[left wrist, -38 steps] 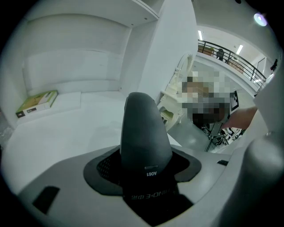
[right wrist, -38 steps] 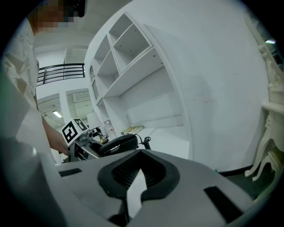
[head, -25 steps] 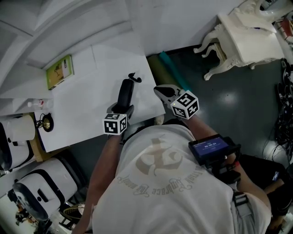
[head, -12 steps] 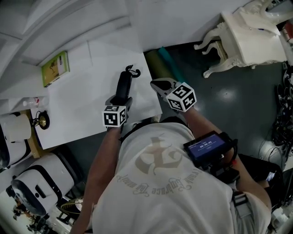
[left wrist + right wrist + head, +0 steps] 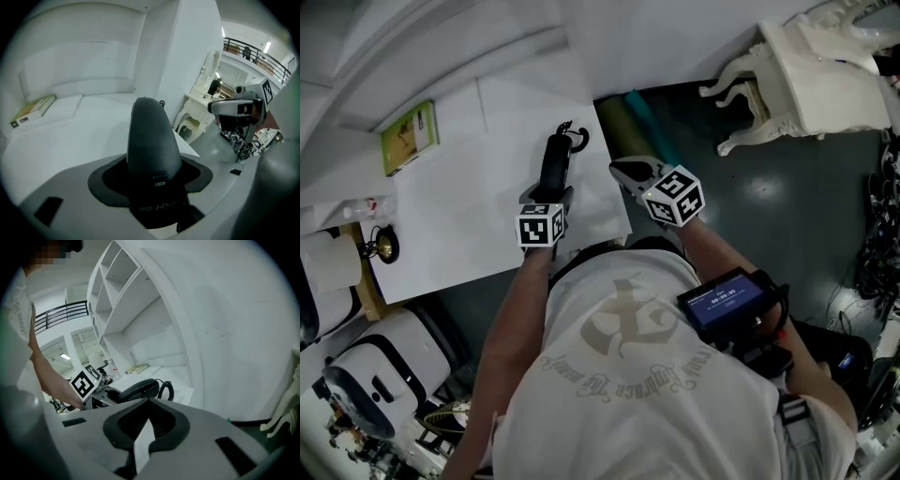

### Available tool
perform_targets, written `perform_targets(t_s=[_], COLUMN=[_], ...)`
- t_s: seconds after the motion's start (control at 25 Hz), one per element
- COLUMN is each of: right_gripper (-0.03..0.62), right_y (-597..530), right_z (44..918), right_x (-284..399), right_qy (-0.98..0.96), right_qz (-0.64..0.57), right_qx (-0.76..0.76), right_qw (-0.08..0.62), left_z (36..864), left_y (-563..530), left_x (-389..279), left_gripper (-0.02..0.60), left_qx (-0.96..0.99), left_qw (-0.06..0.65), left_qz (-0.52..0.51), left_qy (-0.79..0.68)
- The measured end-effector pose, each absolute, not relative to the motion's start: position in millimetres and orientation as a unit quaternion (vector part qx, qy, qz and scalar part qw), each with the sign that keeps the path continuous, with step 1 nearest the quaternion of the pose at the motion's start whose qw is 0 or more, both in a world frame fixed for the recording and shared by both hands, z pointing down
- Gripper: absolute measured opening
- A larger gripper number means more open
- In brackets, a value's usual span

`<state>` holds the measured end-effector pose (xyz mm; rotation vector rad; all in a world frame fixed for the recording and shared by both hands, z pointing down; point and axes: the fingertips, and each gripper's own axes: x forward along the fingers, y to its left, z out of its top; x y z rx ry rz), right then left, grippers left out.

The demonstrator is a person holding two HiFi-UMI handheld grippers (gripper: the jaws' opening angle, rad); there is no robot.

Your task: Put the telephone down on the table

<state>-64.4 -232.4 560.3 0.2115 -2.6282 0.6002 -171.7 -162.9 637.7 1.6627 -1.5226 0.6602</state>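
Observation:
A black telephone handset [image 5: 553,165] with a coiled cord [image 5: 575,139] hangs over the white table [image 5: 459,216] near its right edge. My left gripper [image 5: 548,199] is shut on the handset's near end. In the left gripper view the handset [image 5: 152,140] juts out from between the jaws toward the table. I cannot tell whether it touches the table. My right gripper [image 5: 630,174] hovers just right of the handset at the table's edge, jaws together and holding nothing. The right gripper view shows the handset [image 5: 138,390] and cord [image 5: 165,389] to the left.
A green book [image 5: 408,139] lies at the table's far left corner. A green roll [image 5: 628,131] lies on the dark floor beside the table. A white ornate chair [image 5: 811,75] stands at the right. White appliances [image 5: 337,272] sit left of the table.
My left gripper has carried the handset further out over the table and a little lower. My right gripper has followed slightly alongside it.

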Motion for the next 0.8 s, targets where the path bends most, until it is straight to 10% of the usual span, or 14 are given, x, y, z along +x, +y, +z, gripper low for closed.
perform_targets(t_s=[0.8], right_gripper=[0.015], right_y=[-232.9], right_z=[569.8], right_x=[-61.6], right_qy=[-0.944], right_qz=[0.231], right_qx=[0.081], right_qw=[0.22], left_z=[672.1], left_y=[-144.8], left_x=[-176.4], left_gripper=[0.291], left_qx=[0.624], left_qw=[0.384], left_qz=[0.318], left_qy=[-0.601])
